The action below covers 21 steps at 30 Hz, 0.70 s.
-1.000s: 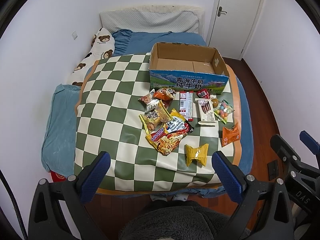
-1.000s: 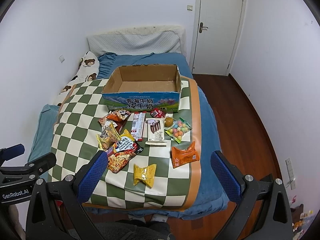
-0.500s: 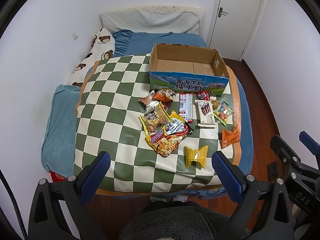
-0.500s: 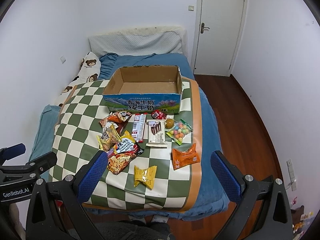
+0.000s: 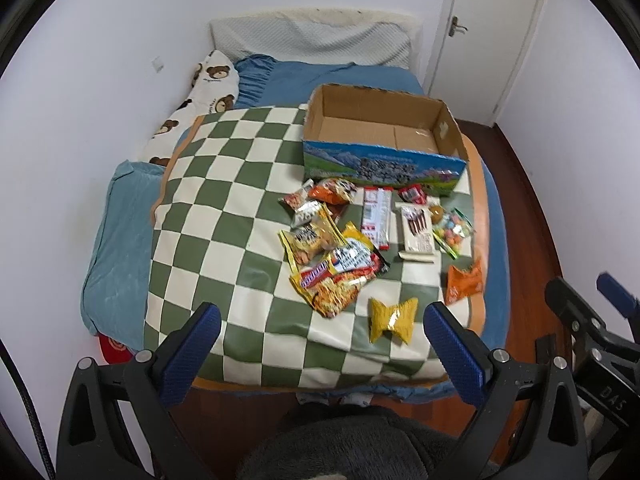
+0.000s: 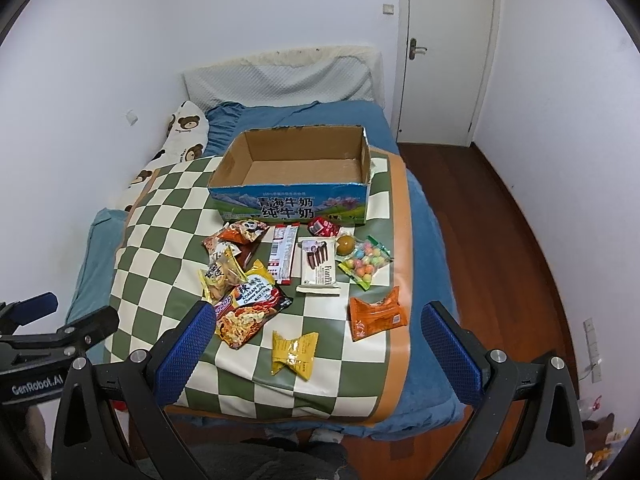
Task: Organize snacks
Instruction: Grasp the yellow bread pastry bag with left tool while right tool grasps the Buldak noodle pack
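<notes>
Left wrist view: left gripper (image 5: 318, 334) spread wide, empty, held short of the bed. Snacks (image 5: 340, 256) lie loose on the checked mat (image 5: 224, 216), just in front of the empty box (image 5: 380, 136).

Right wrist view: right gripper (image 6: 316, 336) likewise spread, empty. Yellow packet (image 6: 294, 354) lies nearest. Judgement: sorting not yet begun; next move calls for lowering onto one packet, pinching it, and carrying it to the box (image 6: 296, 164).

Blue bed (image 6: 428, 216), checkered mat (image 6: 160, 240) on top, cardboard box (image 6: 292, 200), scattered snacks (image 6: 316, 268)
</notes>
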Tool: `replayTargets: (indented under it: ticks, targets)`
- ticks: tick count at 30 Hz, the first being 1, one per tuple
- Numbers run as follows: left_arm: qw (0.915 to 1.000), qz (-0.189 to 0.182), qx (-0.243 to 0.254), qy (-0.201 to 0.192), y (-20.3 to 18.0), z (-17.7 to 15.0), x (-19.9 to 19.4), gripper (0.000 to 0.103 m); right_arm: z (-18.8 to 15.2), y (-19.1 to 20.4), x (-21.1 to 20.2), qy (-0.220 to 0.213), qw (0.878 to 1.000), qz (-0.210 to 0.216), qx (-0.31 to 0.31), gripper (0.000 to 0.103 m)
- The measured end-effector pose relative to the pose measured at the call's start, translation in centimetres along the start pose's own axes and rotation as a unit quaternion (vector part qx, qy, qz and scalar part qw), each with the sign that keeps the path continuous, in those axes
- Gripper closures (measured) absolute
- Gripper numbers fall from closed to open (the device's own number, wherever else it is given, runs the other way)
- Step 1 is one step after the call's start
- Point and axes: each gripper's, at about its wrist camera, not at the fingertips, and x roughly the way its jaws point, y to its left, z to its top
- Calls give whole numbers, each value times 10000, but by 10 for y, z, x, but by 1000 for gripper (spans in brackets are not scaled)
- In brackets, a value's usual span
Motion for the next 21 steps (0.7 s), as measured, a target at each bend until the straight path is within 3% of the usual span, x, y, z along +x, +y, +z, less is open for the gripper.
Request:
replayTargets:
  ticks: [4, 8, 11, 16, 21]
  targets:
    - [9991, 405, -87, -89, 11, -3, 28, 0, -1, -18, 33, 293, 9981, 410, 340, 0]
    - [9909, 1287, 350, -196, 12, 2, 70, 0, -6, -31, 82, 716, 9918, 813, 679, 0]
    - [9829, 1684, 737, -40, 16, 5, 110, 0, -13, -38, 129, 1135, 9839, 1005, 944, 0]
    - [9708, 1946, 1397, 109, 16, 15, 158, 0, -27, -31, 197, 1786, 9644, 1343, 1412, 0]
    - [9594, 1729, 2203, 332, 7, 35, 211, 0, -37, -5, 249, 2204, 9465, 1493, 1821, 0]
